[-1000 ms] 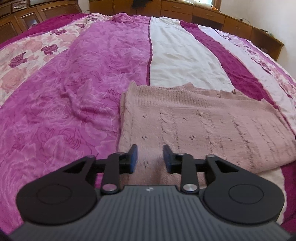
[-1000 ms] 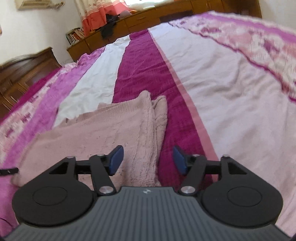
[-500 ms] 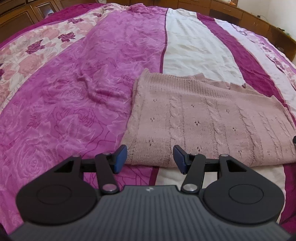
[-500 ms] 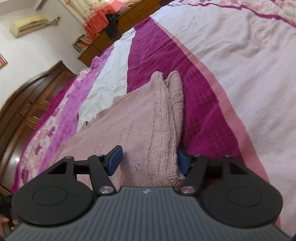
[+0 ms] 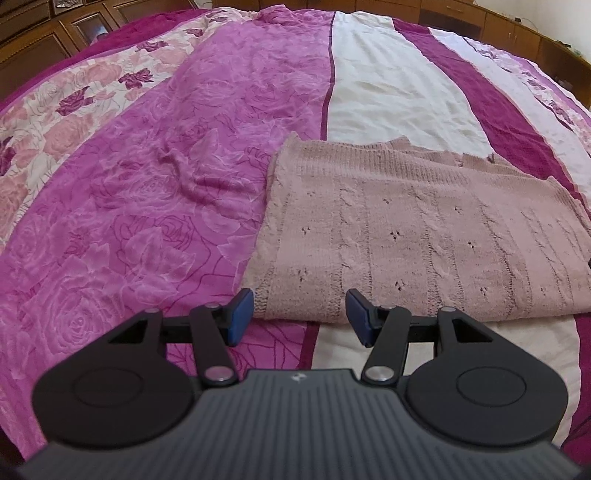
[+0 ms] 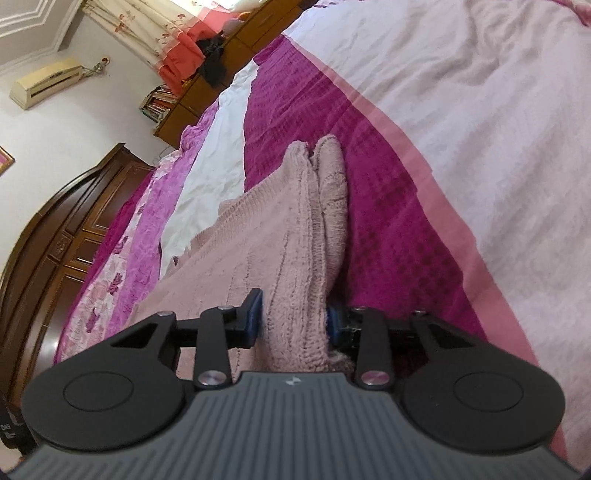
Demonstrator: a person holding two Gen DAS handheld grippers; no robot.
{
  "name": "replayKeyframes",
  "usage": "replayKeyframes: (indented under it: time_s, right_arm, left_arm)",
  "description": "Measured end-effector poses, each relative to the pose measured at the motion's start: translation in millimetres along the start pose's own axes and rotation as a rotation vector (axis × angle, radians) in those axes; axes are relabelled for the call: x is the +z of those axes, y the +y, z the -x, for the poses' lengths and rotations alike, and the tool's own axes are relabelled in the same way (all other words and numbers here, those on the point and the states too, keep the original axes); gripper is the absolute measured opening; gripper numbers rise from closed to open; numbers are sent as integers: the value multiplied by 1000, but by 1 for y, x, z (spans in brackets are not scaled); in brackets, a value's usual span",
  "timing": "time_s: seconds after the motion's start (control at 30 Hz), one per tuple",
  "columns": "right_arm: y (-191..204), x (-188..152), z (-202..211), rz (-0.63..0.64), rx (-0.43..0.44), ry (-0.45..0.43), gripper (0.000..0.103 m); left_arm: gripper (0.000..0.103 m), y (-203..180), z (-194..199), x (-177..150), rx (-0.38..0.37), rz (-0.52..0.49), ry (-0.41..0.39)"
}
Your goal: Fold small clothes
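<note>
The bed (image 5: 184, 184) fills both views, covered by a bedspread (image 6: 461, 129) in magenta, white and rose-print stripes. On it, at about 2 o'clock from the middle of the left wrist view, lies the pink knitted sweater (image 5: 424, 240), already folded into a flat rectangle with several layers.

The step in hand seems to be the next fold. The right claw (image 6: 293, 321) has the thick stacked edge of the sweater between its pads, which look closed upon it, though how firm the grip is cannot be told. The left claw (image 5: 299, 314) is wide open and holds nothing; its pads stand at both sides of the near corner of the sweater, just above or at the edge.

The next move probably calls for the left claw to close on this corner, so both can lift one side and bring it over.

Nothing lies in the way on the bed. Wooden cabinets (image 6: 55, 258), a curtain (image 6: 147, 22) and an air conditioner (image 6: 44, 81) stand far at 10 to 11 o'clock.
</note>
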State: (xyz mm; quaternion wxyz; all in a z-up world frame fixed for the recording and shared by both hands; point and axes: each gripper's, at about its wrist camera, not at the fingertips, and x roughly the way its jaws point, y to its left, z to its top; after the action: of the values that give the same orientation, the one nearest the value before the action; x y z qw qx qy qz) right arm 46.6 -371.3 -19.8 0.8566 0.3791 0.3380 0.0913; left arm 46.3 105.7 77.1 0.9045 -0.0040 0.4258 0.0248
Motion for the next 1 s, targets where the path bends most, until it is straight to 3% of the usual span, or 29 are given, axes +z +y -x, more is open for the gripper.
replayKeyframes:
  time_s: [0.37,0.43,0.57,0.7,1.0]
  right_arm:
    - [-8,3,0,-46,48,0,40]
    - [-4,1,2,-36,34,-27,33]
    - [20,-3,8,61,4,-66,28]
    - [40,5,16,79,44,-100,27]
    - [120,13,14,274,122,-113,25]
  left_arm:
    - [57,3,1,-2,8,3,13]
    - [57,4,2,-3,10,2,11]
    - [57,7,5,-3,18,-3,3]
    - [57,10,5,0,27,-14,-4]
    - [57,22,9,9,38,-1,-30]
